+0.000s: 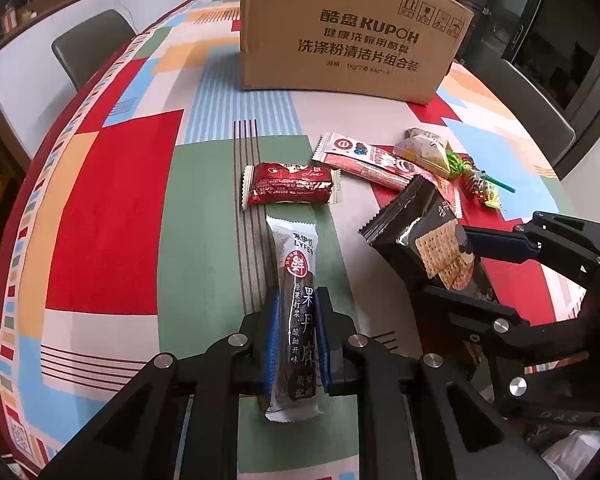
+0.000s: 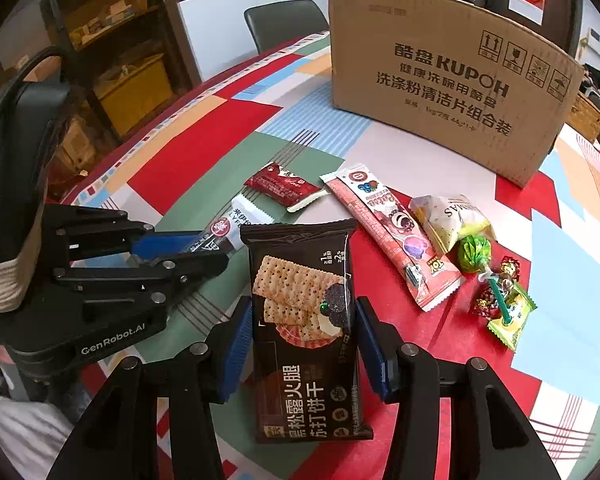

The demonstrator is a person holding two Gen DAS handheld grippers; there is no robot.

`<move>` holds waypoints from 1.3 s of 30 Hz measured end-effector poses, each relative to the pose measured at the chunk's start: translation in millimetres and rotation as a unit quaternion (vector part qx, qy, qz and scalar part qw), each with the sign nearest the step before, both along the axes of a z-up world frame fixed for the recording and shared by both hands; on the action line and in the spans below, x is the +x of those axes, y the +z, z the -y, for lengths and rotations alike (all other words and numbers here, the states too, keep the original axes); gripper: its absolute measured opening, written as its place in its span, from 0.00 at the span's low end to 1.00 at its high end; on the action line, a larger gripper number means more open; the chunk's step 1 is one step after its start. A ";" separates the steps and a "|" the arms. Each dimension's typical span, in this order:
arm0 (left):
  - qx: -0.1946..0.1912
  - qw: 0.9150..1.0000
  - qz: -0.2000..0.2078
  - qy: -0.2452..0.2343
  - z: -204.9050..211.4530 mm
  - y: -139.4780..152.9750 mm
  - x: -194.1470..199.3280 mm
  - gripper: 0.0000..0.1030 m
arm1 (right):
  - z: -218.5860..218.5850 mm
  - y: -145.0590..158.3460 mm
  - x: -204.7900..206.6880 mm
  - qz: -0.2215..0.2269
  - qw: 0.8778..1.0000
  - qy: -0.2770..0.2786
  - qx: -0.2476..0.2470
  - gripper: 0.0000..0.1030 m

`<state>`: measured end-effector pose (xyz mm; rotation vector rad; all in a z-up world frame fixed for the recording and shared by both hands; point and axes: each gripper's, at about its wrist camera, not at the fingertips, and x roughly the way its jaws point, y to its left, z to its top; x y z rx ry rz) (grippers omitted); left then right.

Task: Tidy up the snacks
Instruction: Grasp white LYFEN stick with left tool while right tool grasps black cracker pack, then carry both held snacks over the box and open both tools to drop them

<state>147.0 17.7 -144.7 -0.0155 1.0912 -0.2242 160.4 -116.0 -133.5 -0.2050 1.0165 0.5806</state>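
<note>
Clamped in my left gripper (image 1: 296, 344) is a dark fruit-leather bar (image 1: 294, 300), long axis toward twelve o'clock. My right gripper (image 2: 304, 344) pinches a black cracker pack (image 2: 304, 320) the same way. Both point at the cardboard box (image 2: 452, 80), at twelve to one o'clock beyond the loose snacks; I cannot see inside it. Neither hand looks clearly nearer.

Each camera sits on its own gripper, looking steeply down and forward, close over the bench (image 1: 112, 200). Both views share the cardboard box (image 1: 348, 36) (image 2: 440, 80) and the scattered snacks before it.
</note>
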 end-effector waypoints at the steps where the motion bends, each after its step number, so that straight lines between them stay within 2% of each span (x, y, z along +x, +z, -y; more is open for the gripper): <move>1: 0.000 1.000 0.004 0.001 0.3 2.7 -1.3 0.17 | 0.1 0.7 -0.1 0.001 1.000 -0.001 0.000 0.49; 9: -0.011 0.999 0.040 0.003 -1.1 32.0 -7.3 0.17 | 5.0 14.8 -2.1 0.018 1.000 -0.019 0.012 0.49; 21: -0.026 0.993 0.112 -0.007 2.9 82.9 -11.4 0.17 | 18.3 54.4 -7.2 0.070 0.995 -0.057 0.040 0.49; 30: -0.028 0.986 0.165 -0.017 8.2 117.5 1.2 0.17 | 30.2 85.0 1.6 0.112 0.988 -0.085 0.061 0.49; 39: -0.021 0.973 0.227 -0.023 13.6 159.8 19.8 0.17 | 42.2 127.7 23.6 0.168 0.975 -0.117 0.085 0.49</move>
